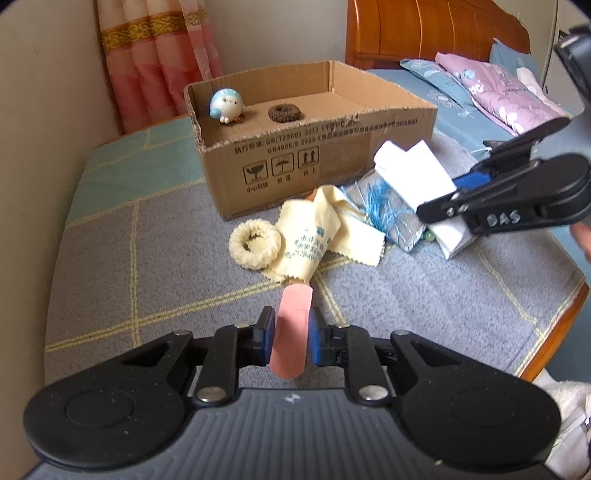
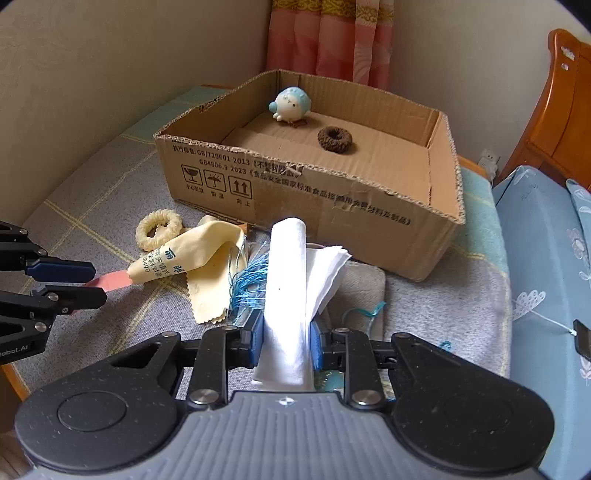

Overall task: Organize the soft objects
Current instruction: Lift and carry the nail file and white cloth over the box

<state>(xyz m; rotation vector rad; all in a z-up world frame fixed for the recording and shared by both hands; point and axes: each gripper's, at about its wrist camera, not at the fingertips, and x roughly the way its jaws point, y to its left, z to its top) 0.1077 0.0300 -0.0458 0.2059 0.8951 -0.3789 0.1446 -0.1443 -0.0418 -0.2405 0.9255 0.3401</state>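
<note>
My left gripper (image 1: 291,338) is shut on a pink strip (image 1: 291,332) whose far end lies under a pale yellow cloth (image 1: 321,236); both also show in the right wrist view, the strip (image 2: 110,281) and the cloth (image 2: 195,258). My right gripper (image 2: 286,341) is shut on a folded white tissue pack (image 2: 288,295), held above the bed; it shows in the left wrist view (image 1: 417,177). A cream ring (image 1: 255,243) lies beside the cloth. An open cardboard box (image 1: 332,166) holds a blue-white plush bird (image 1: 226,105) and a brown ring (image 1: 285,112).
A grey-blue pouch with blue tassels (image 1: 384,210) lies under the tissue. The grey checked blanket (image 1: 147,277) covers the bed. A wall and pink curtain (image 1: 155,55) stand behind the box. Pillows (image 1: 491,85) and a wooden headboard (image 1: 424,33) are at the right.
</note>
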